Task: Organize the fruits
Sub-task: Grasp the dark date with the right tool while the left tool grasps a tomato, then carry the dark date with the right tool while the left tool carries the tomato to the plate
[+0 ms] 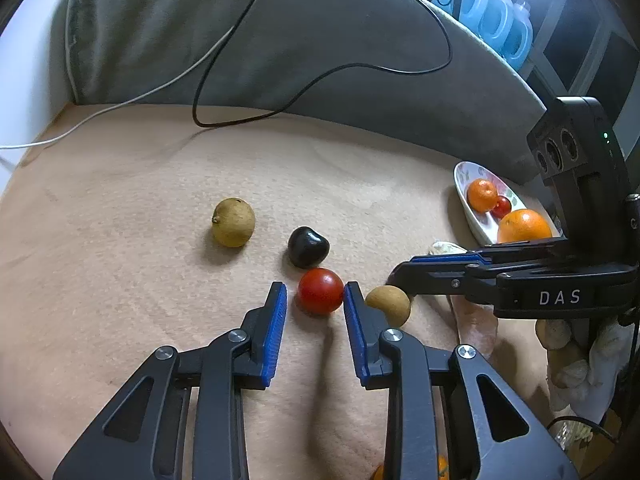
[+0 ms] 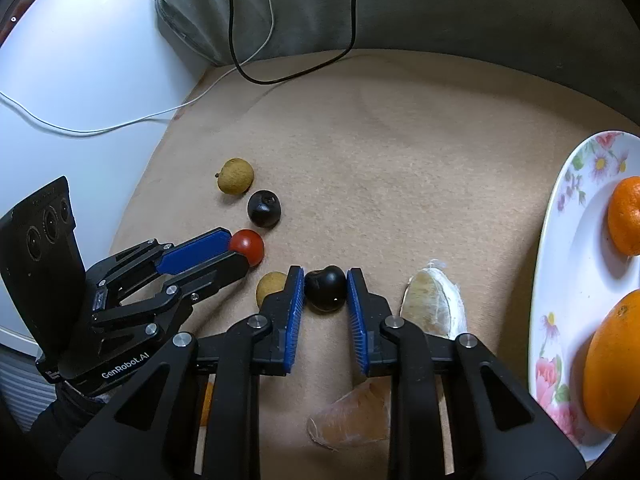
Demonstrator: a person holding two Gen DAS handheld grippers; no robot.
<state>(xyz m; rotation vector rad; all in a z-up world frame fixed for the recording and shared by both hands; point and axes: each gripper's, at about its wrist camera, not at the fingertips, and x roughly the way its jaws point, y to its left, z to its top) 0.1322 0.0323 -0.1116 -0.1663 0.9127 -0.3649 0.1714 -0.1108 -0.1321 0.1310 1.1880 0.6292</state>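
Observation:
A red cherry tomato lies on the tan cloth between the blue pads of my left gripper. The right pad touches it and a narrow gap shows at the left pad. My right gripper is shut on a dark cherry, with both pads against its sides. In the left wrist view the right gripper comes in from the right and hides that cherry. A flowered plate at the right holds two oranges.
Loose on the cloth are a tan longan, another dark cherry and a second longan between the two grippers. Citrus segments lie beside the plate. A grey cushion with a black cable runs behind.

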